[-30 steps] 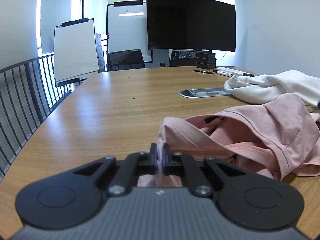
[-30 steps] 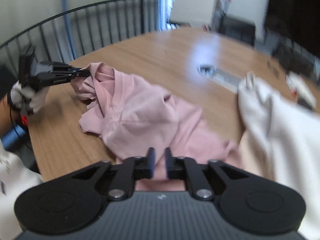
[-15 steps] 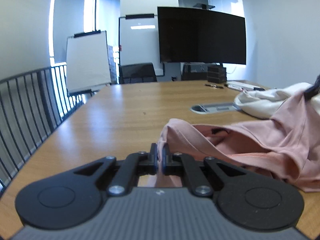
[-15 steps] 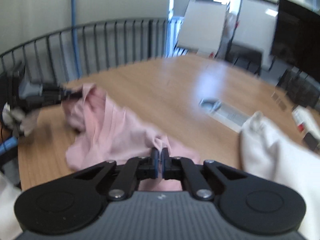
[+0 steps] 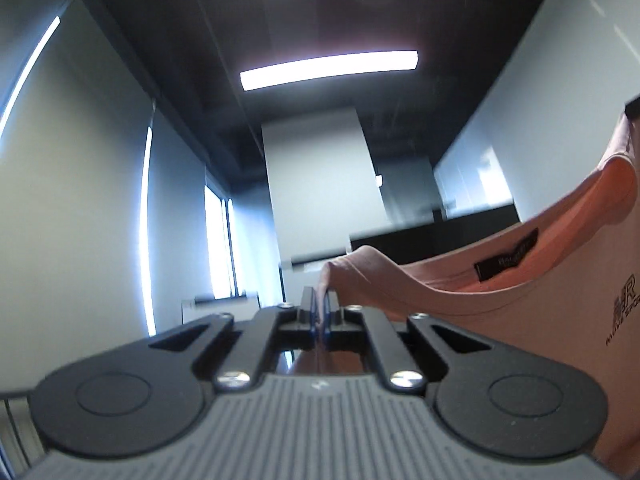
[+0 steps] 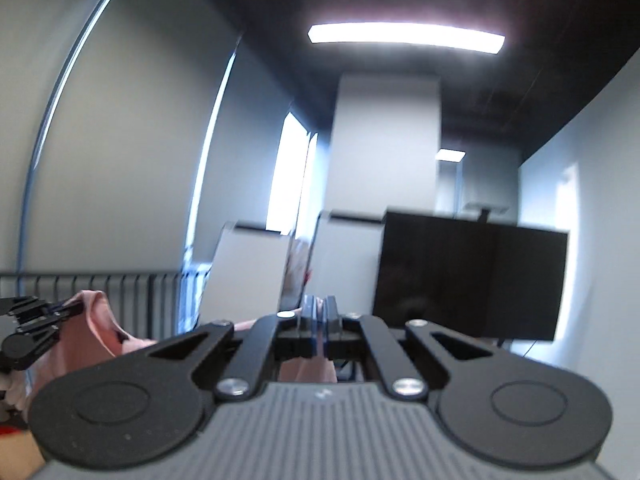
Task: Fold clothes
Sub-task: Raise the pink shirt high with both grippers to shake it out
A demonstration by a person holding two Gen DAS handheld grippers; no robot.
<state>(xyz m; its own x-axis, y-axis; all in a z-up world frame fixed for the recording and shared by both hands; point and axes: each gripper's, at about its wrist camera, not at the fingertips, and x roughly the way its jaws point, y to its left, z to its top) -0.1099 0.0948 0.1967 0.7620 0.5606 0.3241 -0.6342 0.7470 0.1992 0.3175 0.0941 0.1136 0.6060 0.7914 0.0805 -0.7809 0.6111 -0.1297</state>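
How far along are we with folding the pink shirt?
Done: both grips. The left gripper and right gripper are each shut on the pink shirt. In hand: the shirt hangs between them, collar label showing, both cameras tilted at the ceiling. Left: laying it flat and every fold; none is visible.

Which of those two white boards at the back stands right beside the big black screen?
The right-hand white board: its edge meets the black screen. The other board, leaning, stands further left, toward the railing.
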